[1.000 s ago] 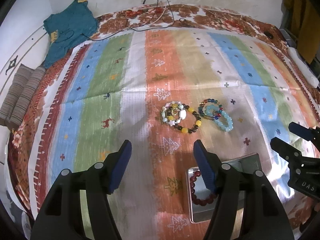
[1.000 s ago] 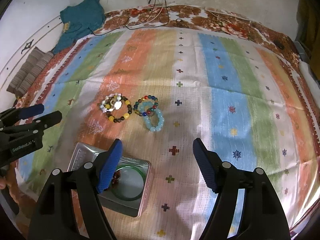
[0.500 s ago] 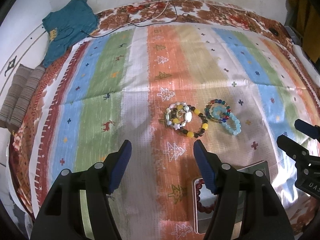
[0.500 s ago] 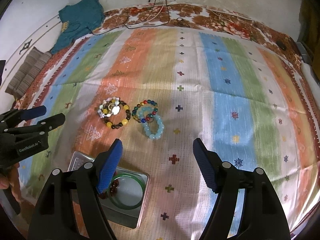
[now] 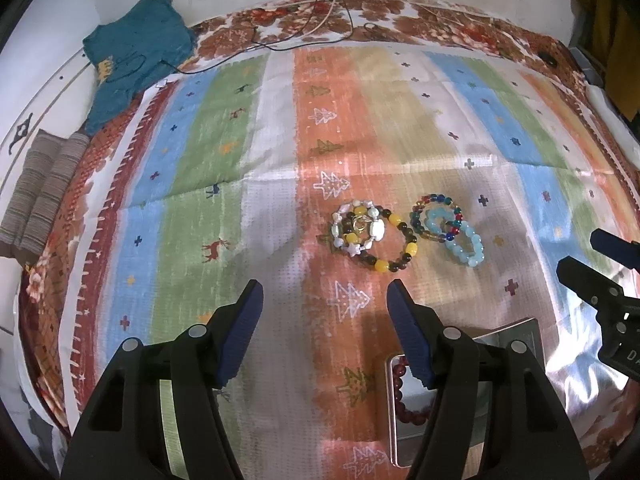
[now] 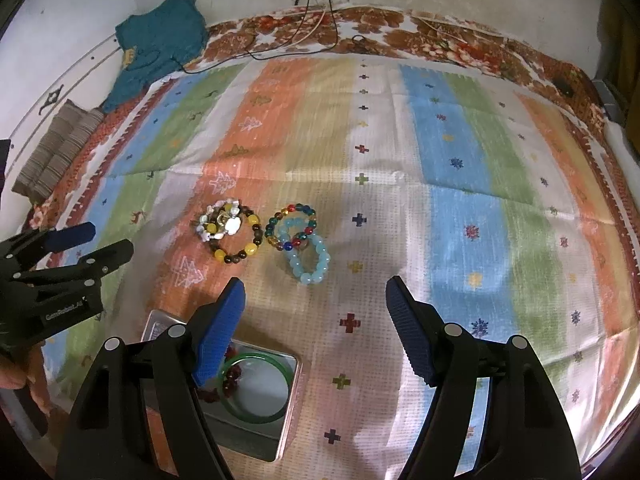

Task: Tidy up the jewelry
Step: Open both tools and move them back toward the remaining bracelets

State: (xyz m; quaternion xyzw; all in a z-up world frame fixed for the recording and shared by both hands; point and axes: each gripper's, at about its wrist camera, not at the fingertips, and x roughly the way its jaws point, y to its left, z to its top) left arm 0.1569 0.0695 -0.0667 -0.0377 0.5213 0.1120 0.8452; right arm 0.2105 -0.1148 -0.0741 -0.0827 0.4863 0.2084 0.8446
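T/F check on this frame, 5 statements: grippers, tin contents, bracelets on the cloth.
1. Both grippers are open and empty. True: left gripper and right gripper hold nothing.
2. The tin holds a green bangle. True.
3. The tin is lidded. False: it is open, with dark red beads also inside.
4. The pale blue bracelet lies apart from the others. False: it overlaps the multicoloured one.
5. The yellow-bead bracelet is in the tin. False: it lies on the striped cloth.
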